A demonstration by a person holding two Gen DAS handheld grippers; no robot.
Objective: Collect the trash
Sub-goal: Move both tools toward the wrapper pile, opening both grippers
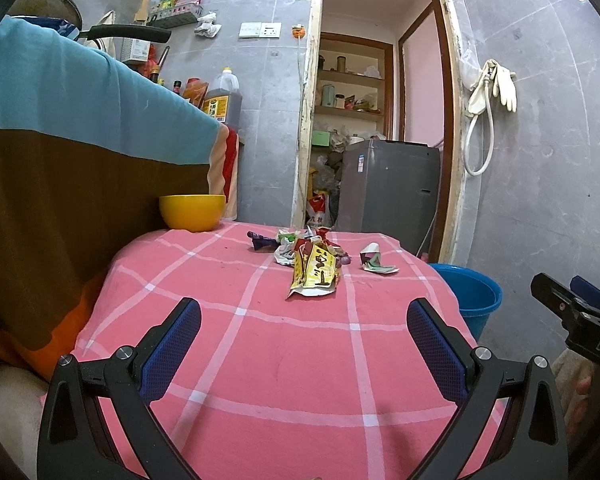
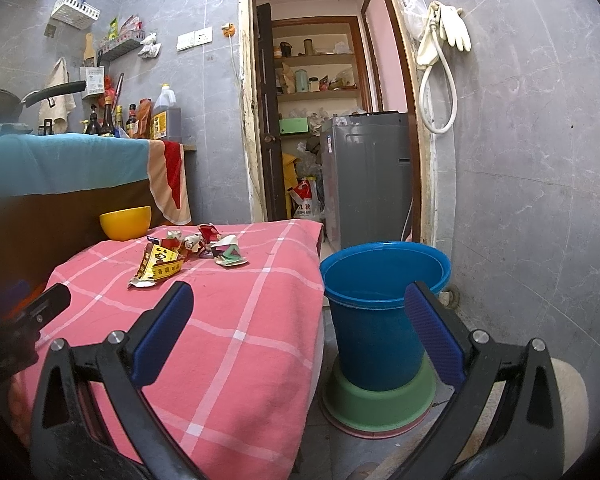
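The trash is a loose heap of crumpled foil and paper wrappers [image 1: 300, 246] lying toward the far edge of the worktop, roughly midway along it. The largest piece, a flattened yellow-and-red printed sachet [image 1: 314, 270], lies on the near side of the heap. A separate folded white, green and red paper scrap [image 1: 374, 262] lies just beside the heap, toward the right edge.

Task status: judged not started. All visible trash lies on the worktop, and the interior of the round blue plastic bucket [image 2: 384, 276] shows no wrappers as far as the right wrist view reveals. Every piece remains to be picked up and, presumably, dropped into the bucket.

The left gripper [image 1: 304, 320] has its jaws spread wide with nothing between them, above the near part of the worktop and well short of the heap. The right gripper [image 2: 300, 308] is likewise spread and empty, straddling the right edge of the worktop and the bucket.

The worktop is covered by a pink cloth with a white grid pattern [image 1: 260, 360]. A glossy yellow bowl [image 1: 192, 212] stands at its far left corner. The bucket stands on the floor just beside the right edge, seated on an inverted green plastic basin [image 2: 376, 406].

Grey tiled walls enclose the room. An open doorway beyond the far edge shows a grey appliance [image 1: 392, 188] and stocked shelves.
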